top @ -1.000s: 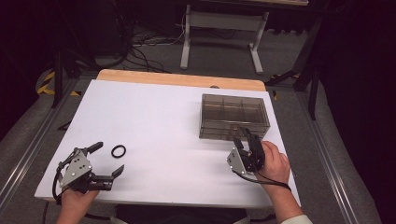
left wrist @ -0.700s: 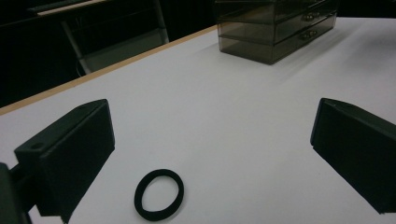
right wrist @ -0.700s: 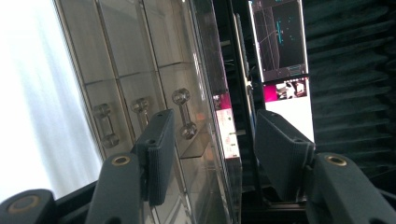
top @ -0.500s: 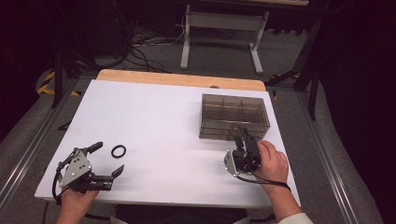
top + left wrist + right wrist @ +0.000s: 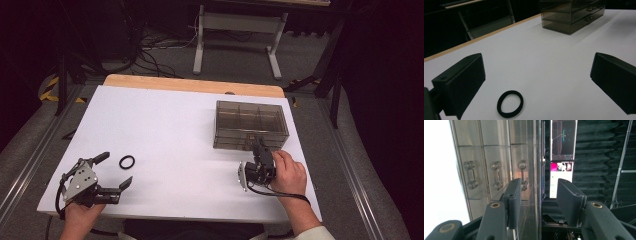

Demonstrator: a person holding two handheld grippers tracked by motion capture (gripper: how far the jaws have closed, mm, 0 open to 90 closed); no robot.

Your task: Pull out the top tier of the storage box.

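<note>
Your right tool (image 5: 258,148) has moved in from the bare surface (image 5: 170,125) to the front of the drawer box (image 5: 250,122) at the far right, and its jaws have just been closing. In the right gripper view they now bracket the top drawer's knob (image 5: 523,173), but neither pad presses on it, so the tool grasps nothing yet. By this reading the step in hand is taking that knob to pull the drawer; finish closing before you pull, or the jaws may slip off the small handle. Your left tool (image 5: 112,172) has not moved: it rests released at the near left edge, jaws wide. The black ring (image 5: 510,104) lies just ahead of it, untouched, as before.
</note>
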